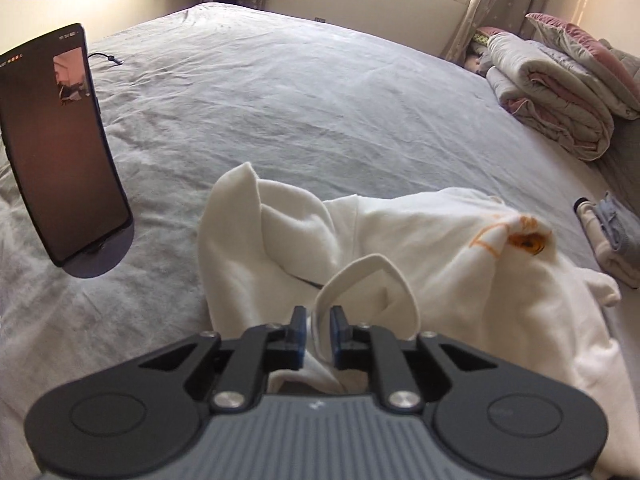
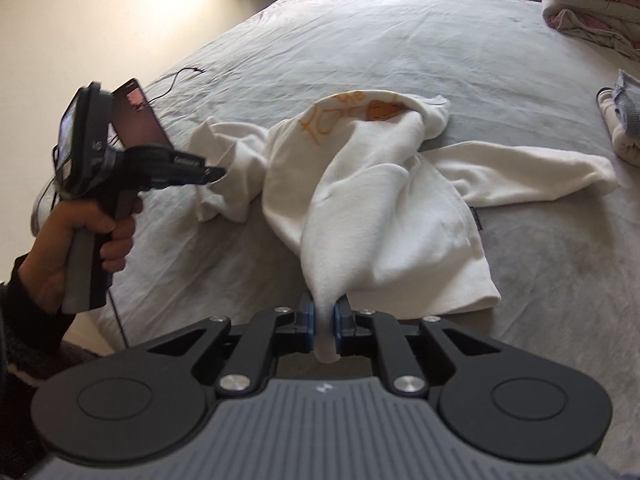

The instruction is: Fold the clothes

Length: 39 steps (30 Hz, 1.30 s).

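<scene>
A white sweatshirt (image 2: 372, 200) with an orange print (image 2: 352, 114) lay rumpled on the grey bed sheet (image 2: 360, 40), near the bed's front edge. In the right wrist view its long axis ran roughly left to right, one sleeve (image 2: 528, 178) stretched flat toward the right and the printed part bunched up toward the far side. The right gripper (image 2: 325, 322) had its jaws clamped on a gathered fold of the near hem, which rose off the bed to meet them. The left gripper (image 1: 318, 334), held in the person's hand (image 2: 76, 248), had its jaws pinched on a looped edge of the garment's left end. A phone (image 1: 60, 148) stood upright on a stand at the left. Folded quilts (image 1: 560, 92) lay well apart at the far right, and a small folded pile (image 1: 612, 236) sat near the right edge.
</scene>
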Each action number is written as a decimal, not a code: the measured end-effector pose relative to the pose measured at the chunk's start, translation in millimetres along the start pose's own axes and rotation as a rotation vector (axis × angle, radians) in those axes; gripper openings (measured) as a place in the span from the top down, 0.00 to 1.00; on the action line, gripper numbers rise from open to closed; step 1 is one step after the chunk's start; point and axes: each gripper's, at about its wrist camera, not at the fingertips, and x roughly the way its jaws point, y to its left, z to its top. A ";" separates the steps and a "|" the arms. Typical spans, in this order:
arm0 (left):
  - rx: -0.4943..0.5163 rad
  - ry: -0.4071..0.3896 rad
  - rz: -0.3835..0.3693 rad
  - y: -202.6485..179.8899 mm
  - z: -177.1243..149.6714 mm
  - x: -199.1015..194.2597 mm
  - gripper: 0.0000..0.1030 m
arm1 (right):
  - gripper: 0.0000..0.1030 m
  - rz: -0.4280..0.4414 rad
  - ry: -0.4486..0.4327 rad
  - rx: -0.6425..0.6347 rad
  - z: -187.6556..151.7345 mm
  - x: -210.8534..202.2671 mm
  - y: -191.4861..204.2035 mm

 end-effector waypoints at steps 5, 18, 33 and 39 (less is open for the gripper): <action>-0.003 0.008 -0.047 -4.5 -1.5 -2.2 0.75 | 0.89 0.054 0.039 -0.005 -6.4 -3.7 11.8; -0.015 0.008 -0.055 -15.2 7.6 5.4 0.68 | 0.87 0.112 0.155 -0.030 -24.9 17.6 17.5; -0.006 0.065 0.010 -23.6 45.4 33.5 0.53 | 0.52 0.096 0.105 -0.010 19.5 5.6 -40.3; 0.112 0.085 0.102 -29.7 66.5 53.9 0.49 | 0.42 0.019 0.050 0.022 46.9 11.9 -83.0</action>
